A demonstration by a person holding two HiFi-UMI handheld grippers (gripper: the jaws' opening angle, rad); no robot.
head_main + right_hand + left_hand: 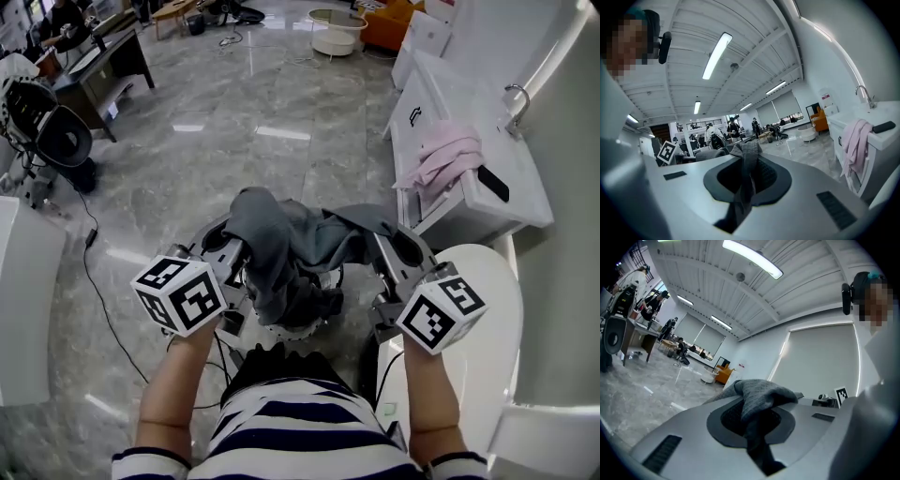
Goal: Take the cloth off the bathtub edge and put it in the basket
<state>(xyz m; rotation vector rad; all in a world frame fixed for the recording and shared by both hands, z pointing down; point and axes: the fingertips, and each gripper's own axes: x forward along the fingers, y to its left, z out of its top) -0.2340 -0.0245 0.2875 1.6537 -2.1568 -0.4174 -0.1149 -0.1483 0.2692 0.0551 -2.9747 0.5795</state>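
A grey cloth [281,246] hangs stretched between my two grippers, just in front of the person's striped top. My left gripper [234,258] is shut on the cloth's left part, and its weave fills the jaws in the left gripper view [757,404]. My right gripper [386,251] is shut on the cloth's right end [745,168]. Under the drooping middle sits a dark round basket [298,328] with a pale rim, mostly hidden by the cloth. A pink cloth [445,155] lies draped over the edge of the white bathtub [469,202] at the right, also seen from the right gripper [855,145].
A tap [516,108] and a black object [494,183] sit on the tub's rim. A white rounded surface [483,319] lies close at my right, a white unit [23,300] at my left. A cable [94,281] trails over the marble floor. Desks and people are at the far left.
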